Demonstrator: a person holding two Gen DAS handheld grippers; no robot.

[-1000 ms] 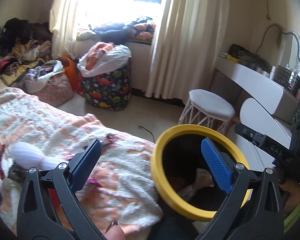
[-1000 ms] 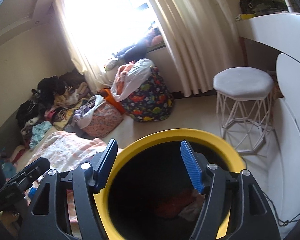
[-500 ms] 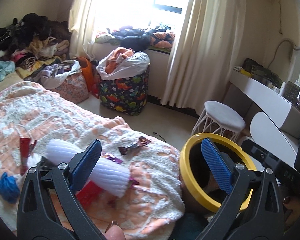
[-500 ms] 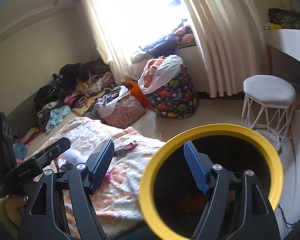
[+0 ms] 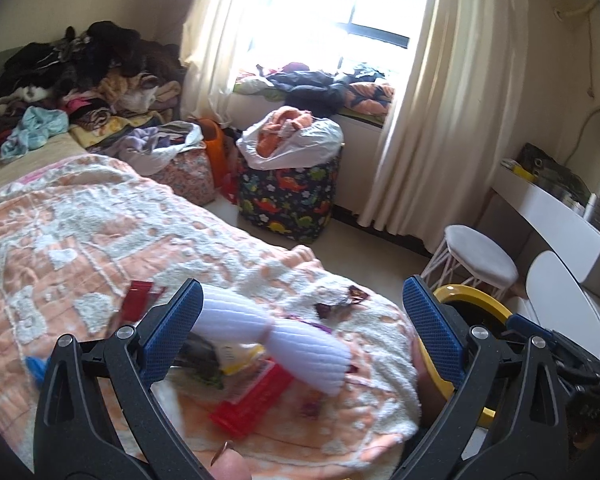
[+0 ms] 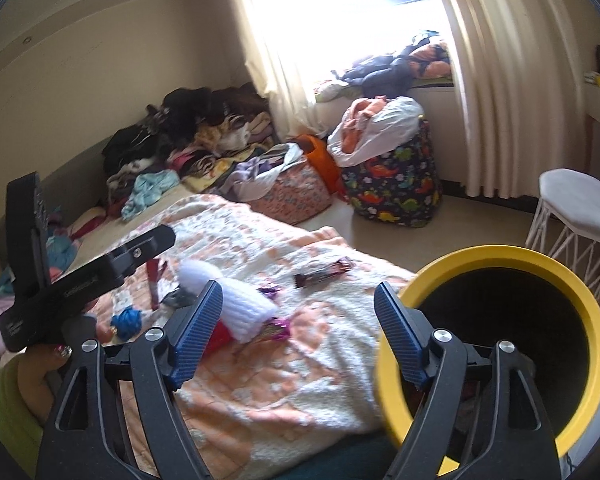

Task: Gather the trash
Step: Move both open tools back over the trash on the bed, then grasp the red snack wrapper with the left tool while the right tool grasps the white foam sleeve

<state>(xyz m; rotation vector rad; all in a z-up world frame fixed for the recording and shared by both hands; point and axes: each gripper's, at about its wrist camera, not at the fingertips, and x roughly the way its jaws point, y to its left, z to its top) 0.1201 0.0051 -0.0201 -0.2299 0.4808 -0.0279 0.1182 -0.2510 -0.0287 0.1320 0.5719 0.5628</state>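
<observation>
Trash lies on the orange-and-white blanket point(image 5: 80, 240): a white ribbed foam sleeve point(image 5: 288, 340), a red wrapper point(image 5: 252, 404), a brown wrapper point(image 5: 340, 304) and a purple wrapper point(image 6: 276, 328). My left gripper point(image 5: 302, 332) hovers open just before the foam sleeve, holding nothing. My right gripper point(image 6: 298, 332) is open over the blanket's near edge; its jaws are opening with nothing between them. The yellow-rimmed bin point(image 6: 500, 256) stands by the bed, right of the right gripper, its rim point(image 5: 472, 296) behind the left gripper's right finger. The foam sleeve point(image 6: 236, 300) and brown wrapper point(image 6: 324, 272) also show in the right wrist view.
A dinosaur-print hamper point(image 5: 288, 196) and a floral bag point(image 5: 188, 172) stand on the floor by the window. A white stool point(image 5: 480, 256) and white desk point(image 5: 548, 208) are at the right. Clothes point(image 5: 80, 80) are piled at the bed's far end. A blue scrap point(image 6: 126, 320) lies near the hand point(image 6: 40, 364).
Both views have swung left, from the yellow bin toward the bed. The foam sleeve and wrappers came into view. The right jaws stand wider than before.
</observation>
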